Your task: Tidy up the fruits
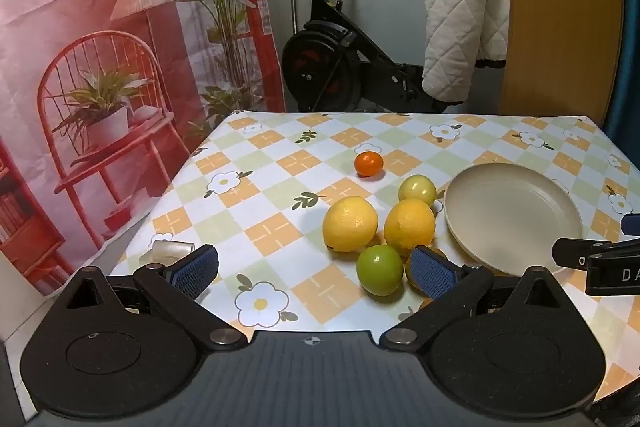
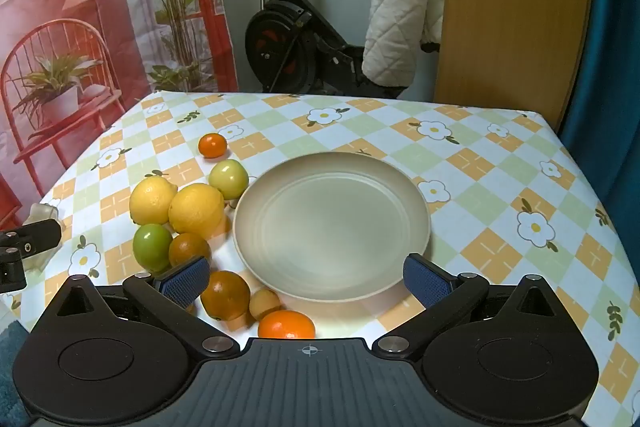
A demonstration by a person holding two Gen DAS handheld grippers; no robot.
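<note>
Both my left tongs and right tongs gape wide, holding nothing. The round beige plate sits bare on the checked floral tablecloth, with yellow lemons, green fruits and oranges clustered just left of it.

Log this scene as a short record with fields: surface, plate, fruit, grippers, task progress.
surface: table with checked floral tablecloth
plate: beige plate, nothing on it
fruit: two lemons, green fruits, small orange set apart at the back, more oranges near the plate's front edge, all on the cloth left of the plate
grippers: left gripper open, holding nothing; right gripper open, holding nothing
task progress: no fruit on the plate yet
</note>
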